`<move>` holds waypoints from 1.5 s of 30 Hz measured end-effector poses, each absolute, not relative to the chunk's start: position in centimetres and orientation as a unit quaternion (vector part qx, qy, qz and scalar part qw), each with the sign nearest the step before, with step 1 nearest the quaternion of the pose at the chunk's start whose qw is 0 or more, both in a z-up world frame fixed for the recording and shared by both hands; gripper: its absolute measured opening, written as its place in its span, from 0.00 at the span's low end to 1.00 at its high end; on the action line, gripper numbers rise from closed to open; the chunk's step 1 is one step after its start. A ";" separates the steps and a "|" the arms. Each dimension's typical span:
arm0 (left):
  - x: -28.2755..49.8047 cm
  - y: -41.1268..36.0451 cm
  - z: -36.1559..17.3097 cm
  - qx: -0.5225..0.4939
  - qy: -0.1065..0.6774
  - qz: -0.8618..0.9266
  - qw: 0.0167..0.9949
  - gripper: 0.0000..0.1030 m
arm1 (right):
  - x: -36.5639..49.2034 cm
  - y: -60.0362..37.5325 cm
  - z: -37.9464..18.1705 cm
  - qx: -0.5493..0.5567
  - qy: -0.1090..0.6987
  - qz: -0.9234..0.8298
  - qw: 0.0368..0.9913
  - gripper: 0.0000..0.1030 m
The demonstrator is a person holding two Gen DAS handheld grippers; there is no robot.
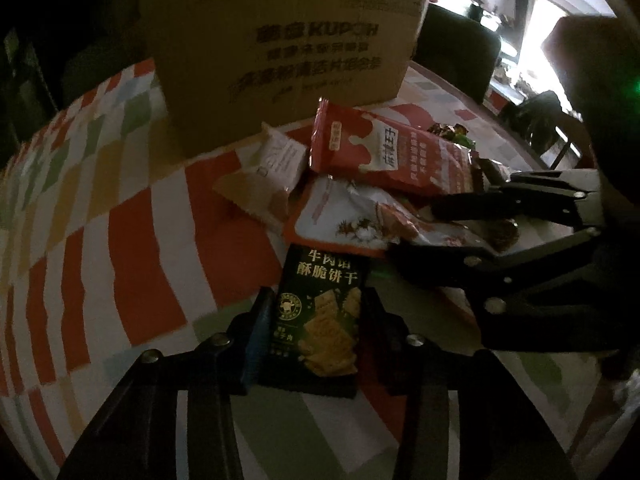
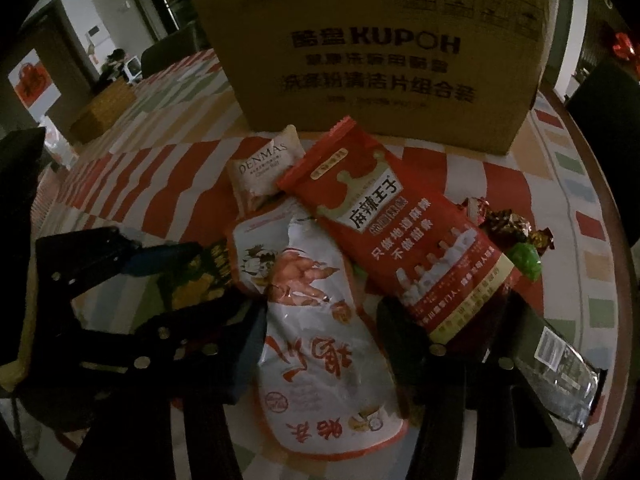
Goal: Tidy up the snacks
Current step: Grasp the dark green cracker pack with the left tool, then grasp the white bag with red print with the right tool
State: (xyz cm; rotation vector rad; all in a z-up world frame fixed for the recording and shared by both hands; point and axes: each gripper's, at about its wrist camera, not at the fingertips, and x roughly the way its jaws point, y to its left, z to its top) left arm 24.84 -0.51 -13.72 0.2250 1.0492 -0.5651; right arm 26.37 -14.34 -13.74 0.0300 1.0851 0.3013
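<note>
Left black two-finger metal gripper (image 1: 316,320): flat angular linkage bars, matte black, fills bottom of left wrist frame. Round silver screws at joints. Blue pad (image 1: 256,344) lines inner face of left finger. Same gripper at left of right wrist frame, blue pad and small silver screws showing.

Right black two-finger metal gripper (image 2: 320,340): same black bars, silver screws, blue-edged pad on left finger. At right of left wrist frame: black fingers, silver screws, dark bulky housing behind, small green glow at far right edge.

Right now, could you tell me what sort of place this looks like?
Probably a home dining room: a round table under a colourful checked tablecloth, dark chairs around it, and a brown cardboard box beside scattered snack packets.
</note>
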 end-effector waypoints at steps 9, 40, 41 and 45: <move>23.3 2.2 -12.8 0.035 0.505 -0.220 0.834 0.39 | 27.0 -12.6 -14.0 -0.020 0.507 0.145 0.849 0.54; 21.3 2.4 -10.6 -0.016 0.479 -0.170 0.861 0.39 | 26.5 -12.5 -13.3 -0.033 0.508 0.192 0.839 0.56; 21.4 2.4 -10.7 -0.016 0.480 -0.169 0.861 0.39 | 26.7 -12.3 -13.7 -0.039 0.513 0.193 0.835 0.56; 21.7 2.7 -11.2 -0.022 0.487 -0.165 0.858 0.39 | 27.4 -11.5 -14.4 -0.069 0.518 0.197 0.829 0.56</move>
